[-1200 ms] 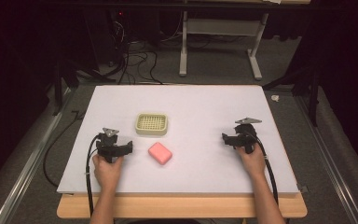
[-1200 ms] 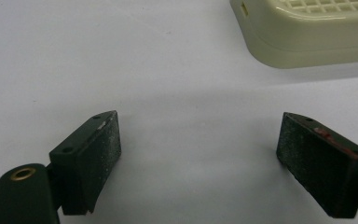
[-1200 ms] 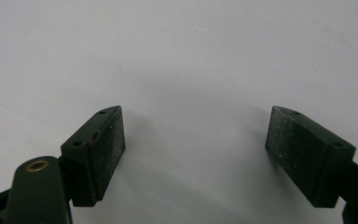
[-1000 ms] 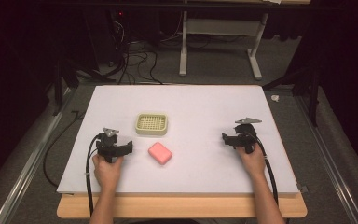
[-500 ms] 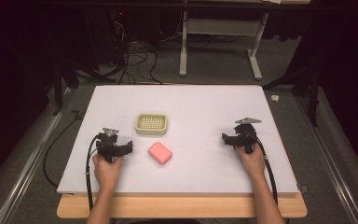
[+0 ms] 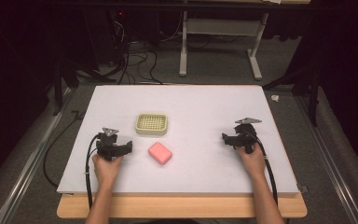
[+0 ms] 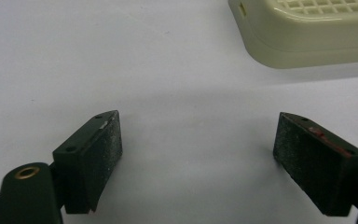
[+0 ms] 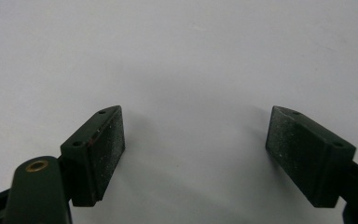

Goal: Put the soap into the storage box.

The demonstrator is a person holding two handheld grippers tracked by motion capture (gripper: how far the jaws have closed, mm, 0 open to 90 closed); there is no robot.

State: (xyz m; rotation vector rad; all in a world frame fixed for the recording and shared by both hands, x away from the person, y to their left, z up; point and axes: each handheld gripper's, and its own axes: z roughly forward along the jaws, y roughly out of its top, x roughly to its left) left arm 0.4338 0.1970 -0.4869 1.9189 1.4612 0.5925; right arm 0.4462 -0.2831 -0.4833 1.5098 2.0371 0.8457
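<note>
Pink soap (image 6: 160,153) lies flat on the surface (image 6: 205,100), just below the dish (image 6: 151,124) and right of the left tongs (image 6: 127,147). Both left and right tongs (image 6: 224,137) stand released, empty. Soap judged light, firm, likely slick; grip across its short sides.

Pink soap bar (image 6: 160,153): a rounded rectangular block lying flat on the white table (image 6: 205,107), turned slightly askew to the table's edges. Cream soap dish (image 6: 151,124): a rounded rectangular tray with a slatted grid top, resting upright just beyond the bar, near it but apart.
</note>
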